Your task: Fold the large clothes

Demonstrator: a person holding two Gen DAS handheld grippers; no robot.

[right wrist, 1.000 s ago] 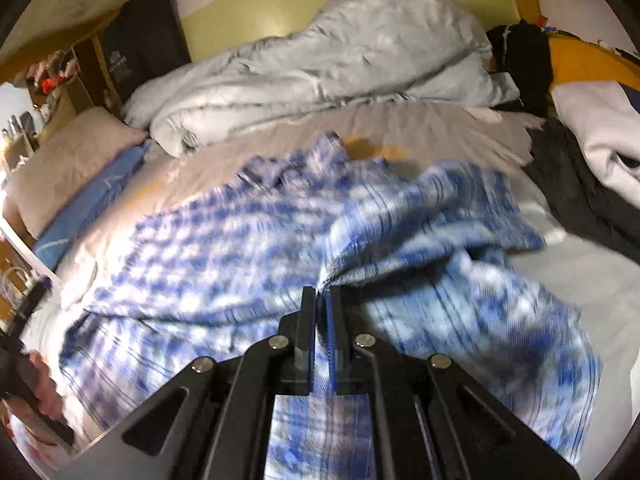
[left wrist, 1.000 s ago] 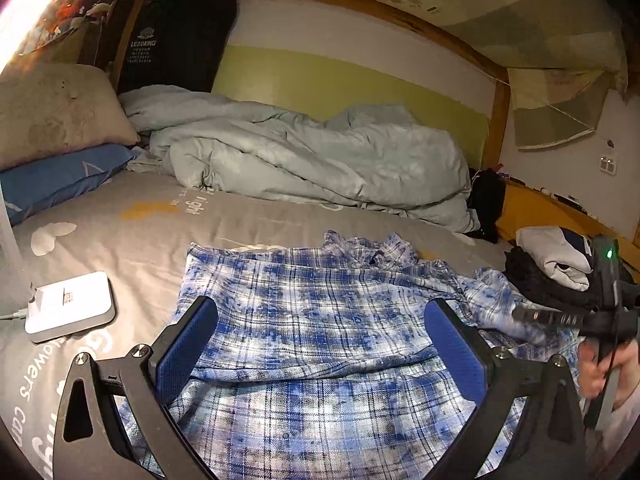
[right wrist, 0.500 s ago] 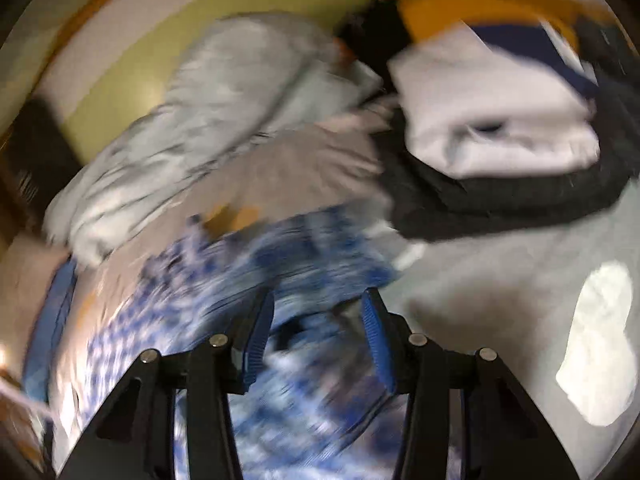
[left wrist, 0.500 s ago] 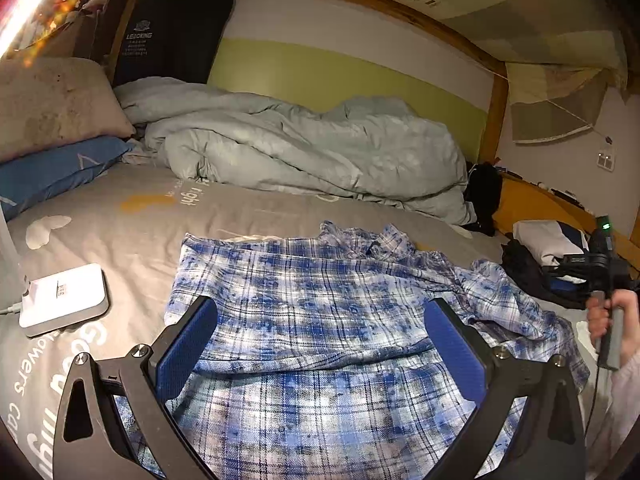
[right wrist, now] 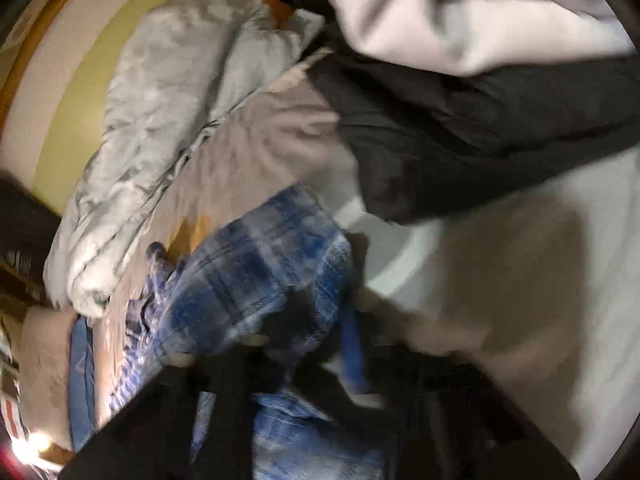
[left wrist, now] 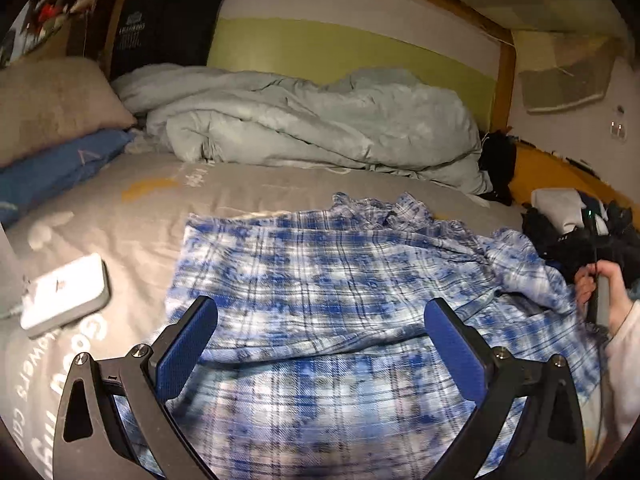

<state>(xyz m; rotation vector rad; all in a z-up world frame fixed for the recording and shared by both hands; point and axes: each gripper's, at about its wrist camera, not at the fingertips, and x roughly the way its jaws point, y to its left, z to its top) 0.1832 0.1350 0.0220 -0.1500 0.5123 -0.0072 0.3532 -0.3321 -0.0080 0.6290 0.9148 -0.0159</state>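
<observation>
Across the middle of the bed (left wrist: pixel 132 216) lies the blue plaid shirt (left wrist: pixel 320 280), spread flat on the grey sheet with its near part folded over — its collar bunched toward the far edge, one sleeve crumpled toward the bed's right edge. Left tool (left wrist: pixel 320 344) hovers over the shirt's near part, blue pads wide apart, nothing between them. Right tool (right wrist: pixel 304 344) is heavily blurred in its own view; its jaws have just been closing and are together now, at the crumpled sleeve end by the right edge — whether cloth is pinched between them I cannot tell. From the left view, a hand (left wrist: pixel 600 292) grips that tool's handle at the shirt's right side. Rumpled pale duvet (left wrist: pixel 312 124) runs along the far edge. Pillows (left wrist: pixel 52 108) stacked at the far-left corner. White device (left wrist: pixel 66 294) sits on the sheet near the left edge, apart from the shirt. Pile of dark and white clothes (right wrist: pixel 460 100) at the far-right corner.
</observation>
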